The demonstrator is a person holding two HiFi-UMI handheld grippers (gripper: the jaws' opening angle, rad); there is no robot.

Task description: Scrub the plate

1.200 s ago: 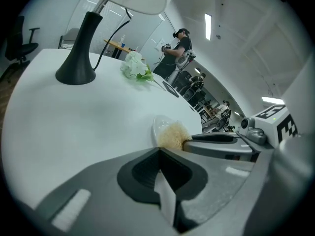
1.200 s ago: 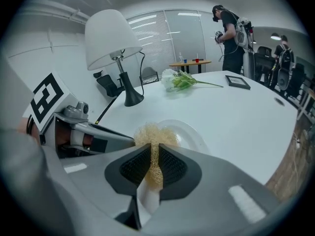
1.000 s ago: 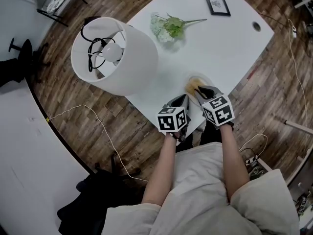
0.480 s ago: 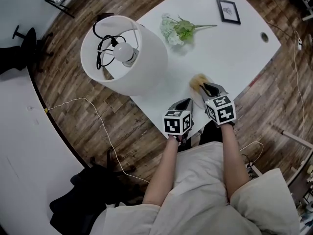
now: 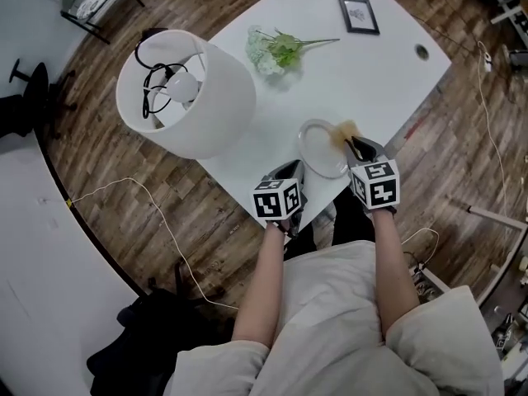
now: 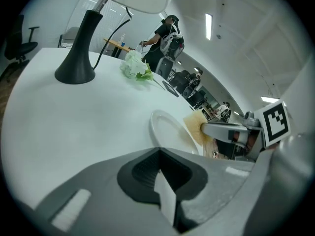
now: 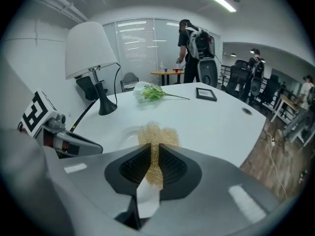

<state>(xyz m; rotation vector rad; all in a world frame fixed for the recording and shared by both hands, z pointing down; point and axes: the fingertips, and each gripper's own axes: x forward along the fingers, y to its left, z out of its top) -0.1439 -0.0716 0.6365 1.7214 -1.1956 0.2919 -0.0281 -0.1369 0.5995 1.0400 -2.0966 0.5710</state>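
No legible text or numbers, print in the framed picture [image 5: 358, 14] too small to read

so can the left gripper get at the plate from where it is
Probably yes. The plate lies just ahead of the left gripper on the table with nothing between them. The right gripper's scrub pad sits at the opposite rim. The left gripper is shut and must open first.

Plate [image 5: 320, 151]: white, smooth, glossy glaze. Scrub pad [image 7: 156, 132]: tan, coarse open fibre mesh, rough. Table [image 5: 371, 73] top is white, smooth, near-matt and the floor [image 5: 124, 188] is brown wood-grain plank. Left gripper [image 6: 160, 150] and right gripper [image 7: 155, 147] bodies are grey matt plastic; lampshade [image 5: 186, 97] is white matt.
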